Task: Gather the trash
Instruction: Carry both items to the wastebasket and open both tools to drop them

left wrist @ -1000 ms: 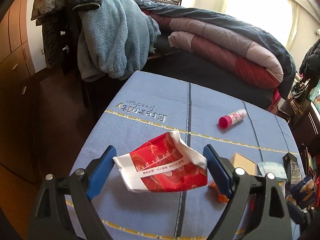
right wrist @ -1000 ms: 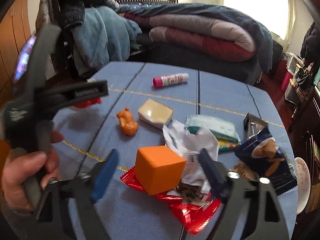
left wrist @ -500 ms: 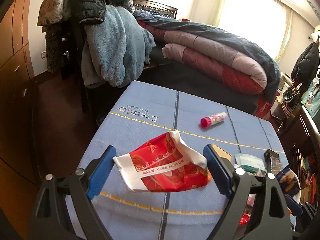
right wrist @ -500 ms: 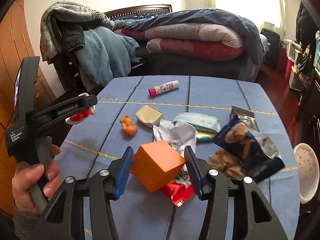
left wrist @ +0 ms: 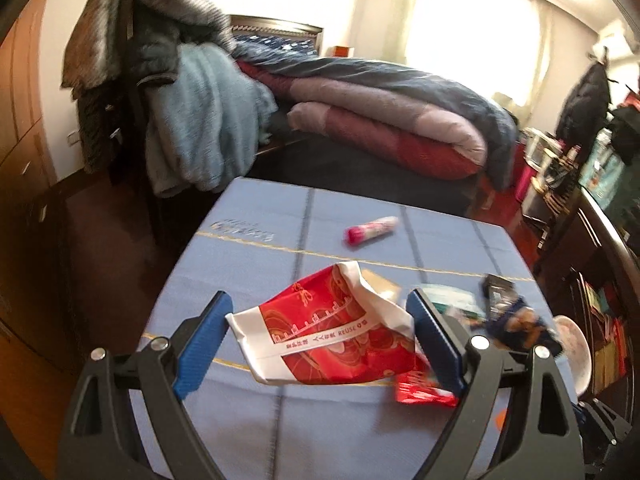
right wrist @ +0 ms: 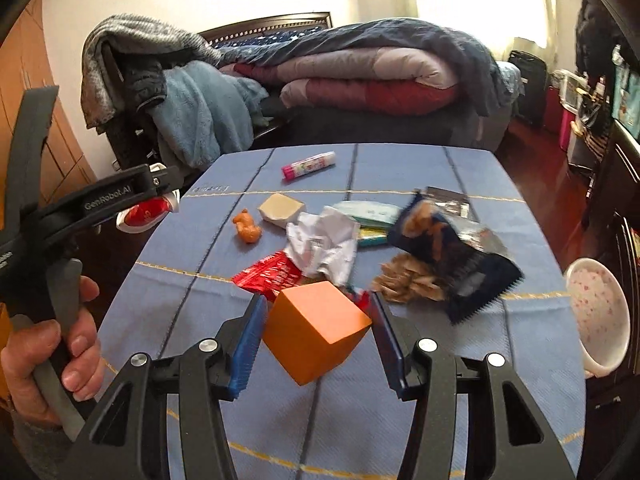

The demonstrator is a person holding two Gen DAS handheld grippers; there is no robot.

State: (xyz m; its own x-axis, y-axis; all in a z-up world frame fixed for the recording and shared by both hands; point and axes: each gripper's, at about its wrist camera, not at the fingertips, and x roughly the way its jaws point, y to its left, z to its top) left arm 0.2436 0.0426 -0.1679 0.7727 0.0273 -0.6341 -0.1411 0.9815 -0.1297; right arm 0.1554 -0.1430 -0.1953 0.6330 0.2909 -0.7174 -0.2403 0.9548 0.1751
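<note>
My left gripper (left wrist: pixel 318 334) is shut on a red and white paper bag (left wrist: pixel 328 336) and holds it above the blue table (left wrist: pixel 256 264); the bag also shows in the right wrist view (right wrist: pixel 146 214). My right gripper (right wrist: pixel 318 338) is shut on an orange cube (right wrist: pixel 316 330) and holds it above the table. Below it lie a red wrapper (right wrist: pixel 270 276), crumpled white paper (right wrist: pixel 324 244), a dark blue snack bag (right wrist: pixel 452 256) and brown crumpled scraps (right wrist: pixel 408 284).
On the table lie a pink glue stick (right wrist: pixel 308 165), an orange toy figure (right wrist: pixel 247 227), a cream block (right wrist: pixel 280 210) and a teal tissue pack (right wrist: pixel 368 216). A white speckled bowl (right wrist: pixel 596 316) sits at the right edge. A bed with quilts (right wrist: pixel 360 72) stands behind.
My right gripper has closed on the orange cube and lifted it back from the trash pile. My left gripper has drawn back and higher with the bag.
</note>
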